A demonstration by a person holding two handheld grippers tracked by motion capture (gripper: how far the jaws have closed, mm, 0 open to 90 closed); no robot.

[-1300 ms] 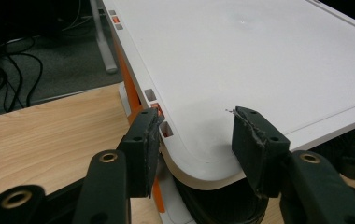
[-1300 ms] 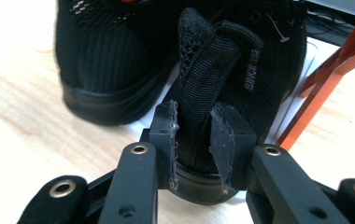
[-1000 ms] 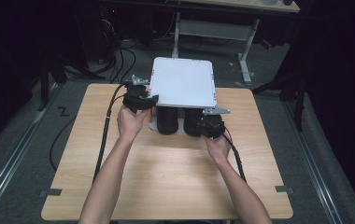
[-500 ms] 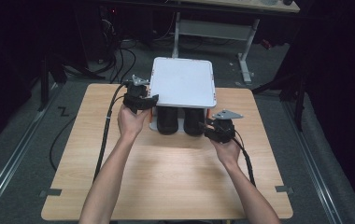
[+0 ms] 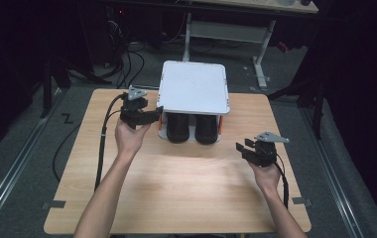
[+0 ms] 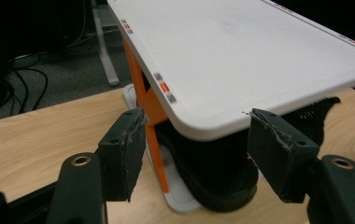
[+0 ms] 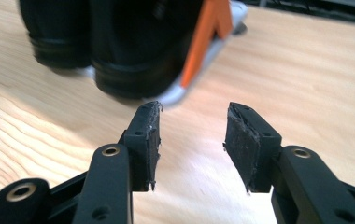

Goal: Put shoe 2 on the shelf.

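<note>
Beside the rack (image 5: 193,89), both hand-held grippers, left (image 5: 153,115) and right (image 5: 242,147), just opened, are held empty; a fresh grasp is needed next.

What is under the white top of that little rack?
Under the white top sit two black shoes, toes toward the person, on a pale lower shelf between orange side struts. Their rear parts are covered by the top.

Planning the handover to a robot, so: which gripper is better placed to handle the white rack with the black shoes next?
Left. The left gripper sits at the white rack's corner, its open jaws, just widened, straddling the shelf edge. The right gripper is off over bare table, apart from the black shoes, jaws empty.
</note>
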